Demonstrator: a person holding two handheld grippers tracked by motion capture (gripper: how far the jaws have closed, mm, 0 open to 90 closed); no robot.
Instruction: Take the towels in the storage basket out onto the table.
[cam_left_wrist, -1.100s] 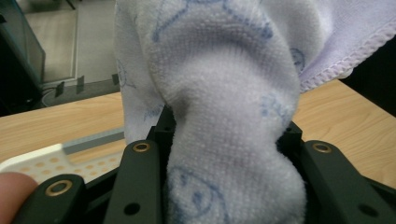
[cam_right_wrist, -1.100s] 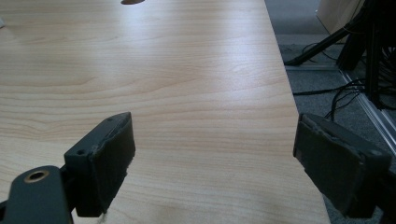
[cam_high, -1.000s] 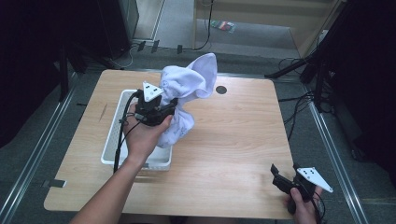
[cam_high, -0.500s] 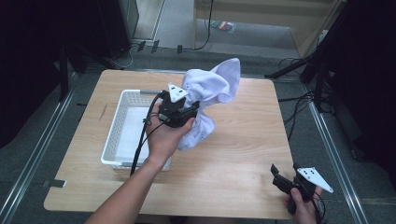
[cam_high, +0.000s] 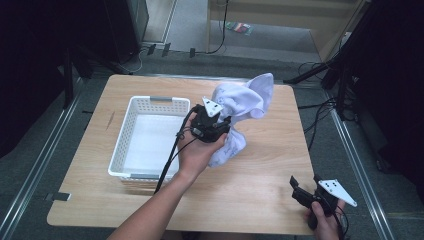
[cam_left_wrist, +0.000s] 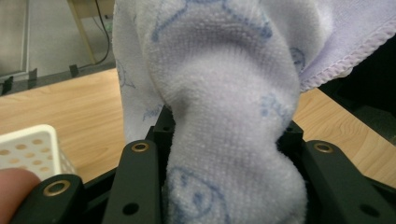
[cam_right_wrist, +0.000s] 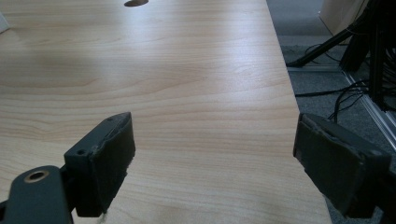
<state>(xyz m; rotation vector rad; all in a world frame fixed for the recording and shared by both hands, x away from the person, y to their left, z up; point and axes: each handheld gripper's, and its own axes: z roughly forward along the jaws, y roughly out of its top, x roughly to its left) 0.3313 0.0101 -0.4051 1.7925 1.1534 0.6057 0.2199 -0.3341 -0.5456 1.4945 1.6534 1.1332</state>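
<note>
In the left tool view the bunched cloth covers the inner faces of the jaws, so where the pads bite cannot be seen; the cloth runs off the top of that picture. In the high view the hand and the left tool (cam_high: 216, 131) cover the middle of the cloth, and the right hand is cut off by the bottom edge.

The soft white terry towel with faint blue printed figures and a stitched hem (cam_high: 243, 102) is held up above the pale wooden counter (cam_high: 260, 180), just to the right of the white perforated plastic basket (cam_high: 131, 131). Its upper part puffs out and folds over beyond the tool; a lower end hangs down toward the counter beside the hand, and whether it touches the wood cannot be told. In the left tool view the towel (cam_left_wrist: 224, 93) shows a looped pile and a thick rolled fold squeezed between the black jaws, which are clamped narrow on it.

The right tool (cam_high: 306, 188) sits near the counter's front right corner, well apart from the towel. In its own view the right tool (cam_right_wrist: 212, 161) has its jaws spread wide, with bare wood between them.
</note>
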